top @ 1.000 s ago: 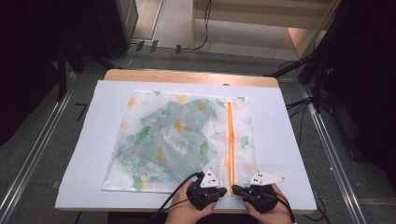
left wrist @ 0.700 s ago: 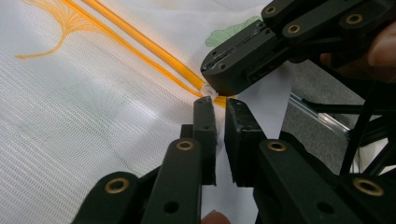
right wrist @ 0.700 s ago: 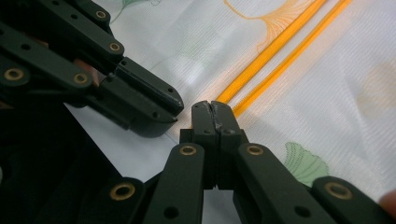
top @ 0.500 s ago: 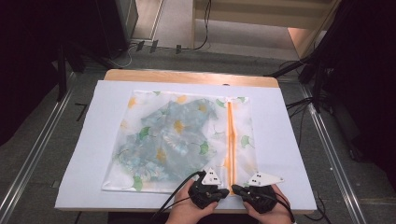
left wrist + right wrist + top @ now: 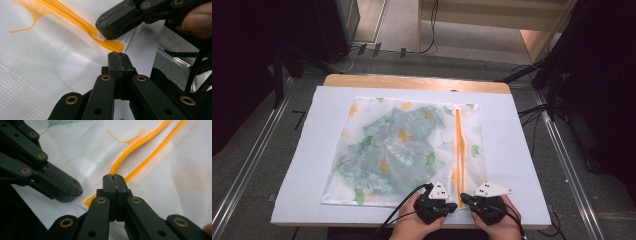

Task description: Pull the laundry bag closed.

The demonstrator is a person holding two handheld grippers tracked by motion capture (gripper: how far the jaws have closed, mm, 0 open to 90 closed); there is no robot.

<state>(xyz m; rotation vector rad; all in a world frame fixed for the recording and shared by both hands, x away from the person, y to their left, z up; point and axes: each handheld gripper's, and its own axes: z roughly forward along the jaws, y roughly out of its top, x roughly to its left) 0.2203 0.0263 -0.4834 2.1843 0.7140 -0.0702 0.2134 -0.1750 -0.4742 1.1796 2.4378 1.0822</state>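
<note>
both grippers, left (image 5: 447, 201) and right (image 5: 468, 200), sit with fingers pressed together at the orange zipper (image 5: 458, 145) end of the mesh laundry bag (image 5: 377, 150).

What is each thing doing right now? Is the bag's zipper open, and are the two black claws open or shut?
Mesh bag: flat on the white sheet, patterned cloth inside.
Orange zipper: open, its two sides spread apart.
Zipper pull: at the near end, touching the right gripper's tip.
Left gripper: shut, beside the zipper's end.
Right gripper: shut, tip at the zipper.
White sheet: spread flat over the table.
</note>
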